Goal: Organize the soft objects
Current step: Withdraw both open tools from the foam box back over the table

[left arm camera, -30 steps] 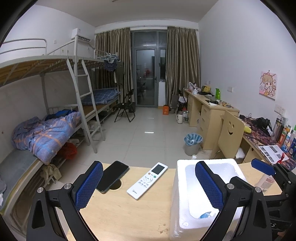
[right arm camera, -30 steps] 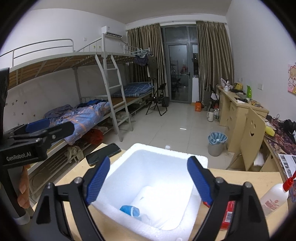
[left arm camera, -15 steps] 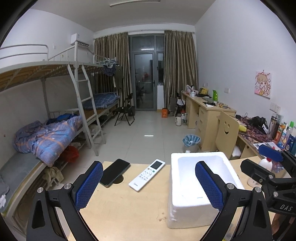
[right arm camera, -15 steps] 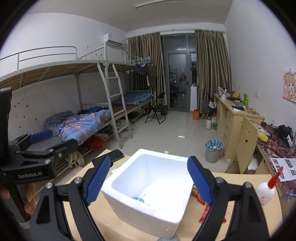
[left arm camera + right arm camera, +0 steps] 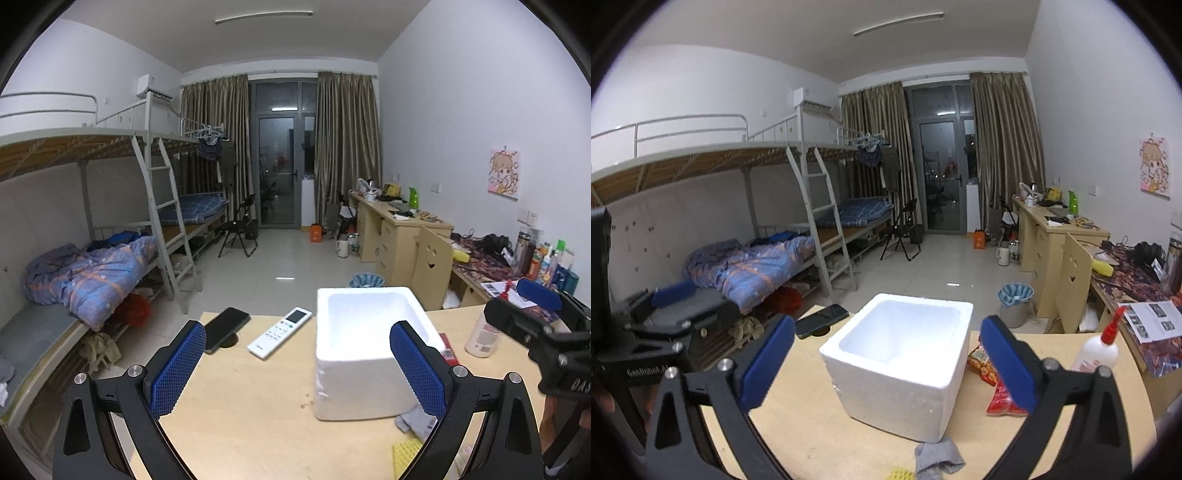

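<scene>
Opening empty, the right claw (image 5: pixel 886 365) hides part of the red snack packet (image 5: pixel 1001 397); left claw (image 5: pixel 297 369) gapes empty.

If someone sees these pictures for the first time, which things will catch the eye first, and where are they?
First the white foam box, open on top, in the middle of the wooden table, framed by the blue-padded fingers of the right gripper, whose jaws are opening with nothing held. A grey cloth and a yellow sponge lie just in front of the box, and a red snack bag lies at its right.

Crumpled grey sock (image 5: pixel 938 459) against foam box (image 5: pixel 905 365)
</scene>
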